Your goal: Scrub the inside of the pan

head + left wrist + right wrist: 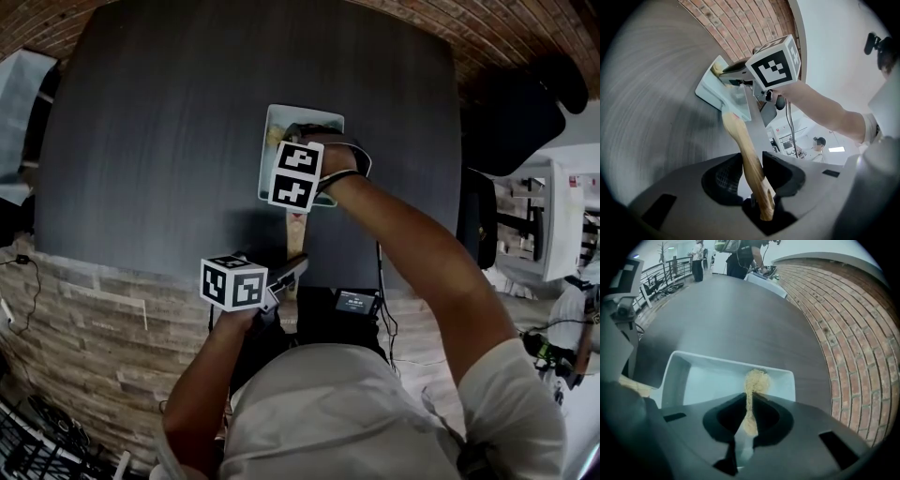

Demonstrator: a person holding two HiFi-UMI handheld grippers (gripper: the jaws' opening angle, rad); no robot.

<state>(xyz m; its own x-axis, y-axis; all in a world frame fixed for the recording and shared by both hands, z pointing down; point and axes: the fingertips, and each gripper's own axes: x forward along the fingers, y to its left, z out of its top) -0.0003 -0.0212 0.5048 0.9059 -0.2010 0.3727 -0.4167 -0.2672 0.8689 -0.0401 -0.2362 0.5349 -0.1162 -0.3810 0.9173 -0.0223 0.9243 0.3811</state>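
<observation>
So, left gripper (754, 178): clamped on the wooden handle (743, 140) at the near edge of the worktop (169, 141), aimed along it toward the pan (708, 380).
Handle: pale wood, running straight between the jaws, butt end tucked deep in the throat. Looks like a solid hold.
Pan position: square, pale blue-white, sitting open side up on the dark worktop about mid-table. Inside looks bare apart from the scrubber (756, 380).
Scrubber detail: thin tan pad poking out past the jaws, tip up against the pan's far wall. Can't confirm real pressure on the surface.
Right gripper (749, 416): pinched shut on the scrubber, tilted steeply down over the pan's inside.
Stage, best guess: somewhere in the scrubbing itself, with no way of telling how much of the inside is covered.
Risk 1: floppy pad folding over or sliding out of the pinch, caused by pressing hard with so little of it gripped.
Risk 2: bare jaw tips scraping the pan floor, caused by going too low once the pad buckles.
Risk 3: pan skating or swinging around the handle on that smooth worktop, caused by hard strokes against the far wall or a slackening left hold.
Risk 4: missed corners, caused by the steep angle keeping only the pad's tip in play.
</observation>
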